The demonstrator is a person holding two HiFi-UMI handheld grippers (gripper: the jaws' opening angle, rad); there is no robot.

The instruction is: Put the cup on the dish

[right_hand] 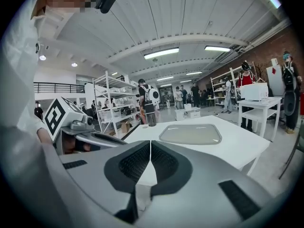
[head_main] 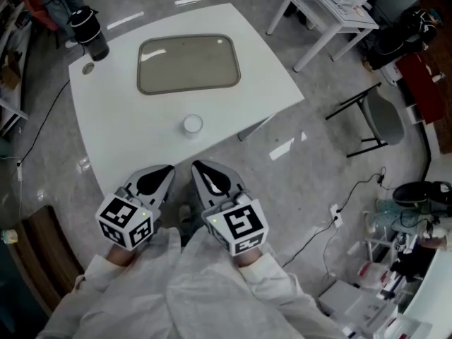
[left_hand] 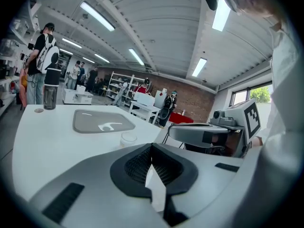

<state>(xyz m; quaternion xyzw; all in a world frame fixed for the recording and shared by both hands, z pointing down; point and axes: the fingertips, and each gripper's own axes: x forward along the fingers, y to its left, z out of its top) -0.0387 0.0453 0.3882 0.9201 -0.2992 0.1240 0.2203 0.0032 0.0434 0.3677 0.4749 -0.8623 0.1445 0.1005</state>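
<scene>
With my left gripper (head_main: 167, 169) and right gripper (head_main: 197, 166) both closed on nothing, well back from the dish (head_main: 188, 64), and the cup (head_main: 192, 124) standing just short of the dish's near edge, I judged the reach unstarted, calling next for one gripper to open and approach the cup.

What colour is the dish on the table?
The dish is a plain grey-beige, seen best in the head view.

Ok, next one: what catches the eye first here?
The left gripper and right gripper, both shut and empty, sit side by side at the table's near edge. Just beyond, a small cup stands alone, short of the grey dish mid-table. A dark bottle marks the far left corner.
</scene>
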